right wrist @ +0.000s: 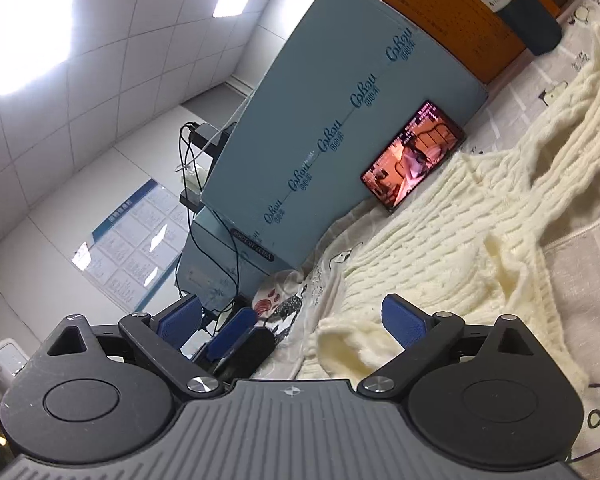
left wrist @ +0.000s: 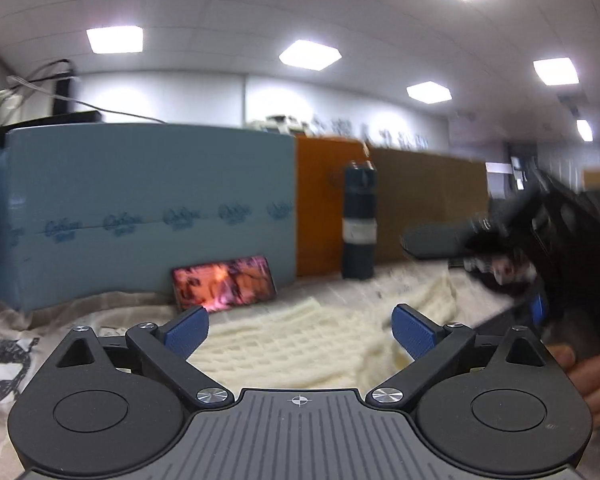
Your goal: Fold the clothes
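Note:
A cream cable-knit sweater (left wrist: 300,344) lies spread and rumpled on the printed table cloth (left wrist: 4,360); it also shows in the right wrist view (right wrist: 460,216). My left gripper (left wrist: 300,334) is open and empty just above the sweater. My right gripper (right wrist: 296,326) is open and empty, tilted, over the sweater's near edge. The right gripper's black body (left wrist: 540,240) shows blurred at the right of the left wrist view. One blue fingertip of the left gripper (right wrist: 232,334) shows between the right gripper's fingers.
A blue foam board (left wrist: 148,208) stands at the back with a phone (left wrist: 224,284) playing video leaning on it. A dark bottle (left wrist: 359,220) stands by orange and brown boards (left wrist: 324,200). A hand (left wrist: 592,372) shows at the right edge.

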